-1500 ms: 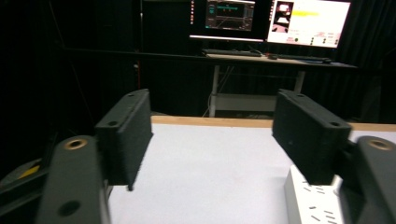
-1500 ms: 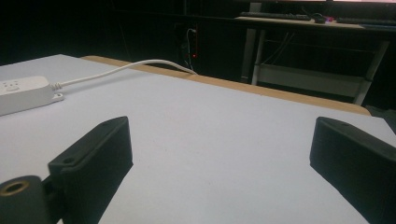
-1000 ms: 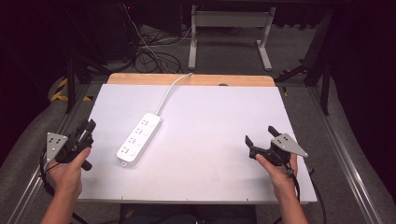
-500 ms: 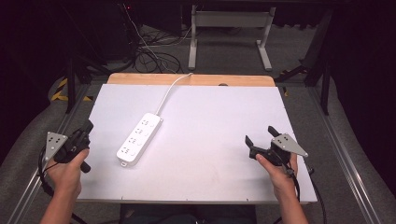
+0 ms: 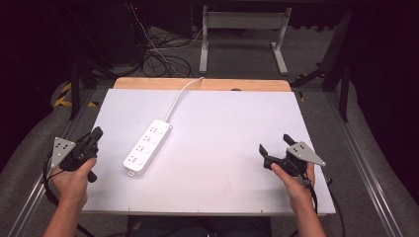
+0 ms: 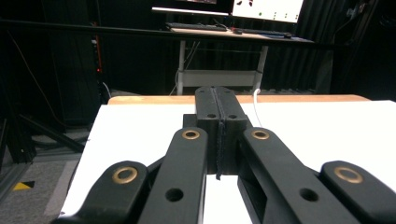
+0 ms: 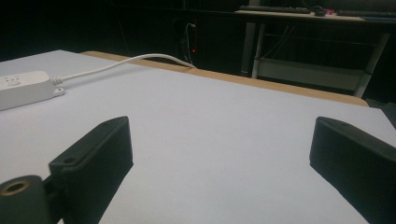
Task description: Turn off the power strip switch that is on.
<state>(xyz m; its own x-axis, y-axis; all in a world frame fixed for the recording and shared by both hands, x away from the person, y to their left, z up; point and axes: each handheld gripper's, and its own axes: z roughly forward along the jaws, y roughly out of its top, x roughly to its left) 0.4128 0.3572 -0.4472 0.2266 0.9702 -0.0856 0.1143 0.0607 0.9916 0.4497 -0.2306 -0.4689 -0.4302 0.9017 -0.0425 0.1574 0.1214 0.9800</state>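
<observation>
White table [image 5: 222, 148] w/ a white power strip [image 5: 147, 146] lying left of centre, cord [image 5: 180, 96] running off the far edge. Right gripper [image 5: 274, 143] near the right edge: jaws wide apart, nothing btwn them. Left gripper [image 5: 94, 137] at the left edge: jaws pressed together, empty, apart from the strip.

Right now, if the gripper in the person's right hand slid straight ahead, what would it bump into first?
Probably nothing: the right gripper faces bare white tabletop. The white power strip lies off to one side.
</observation>
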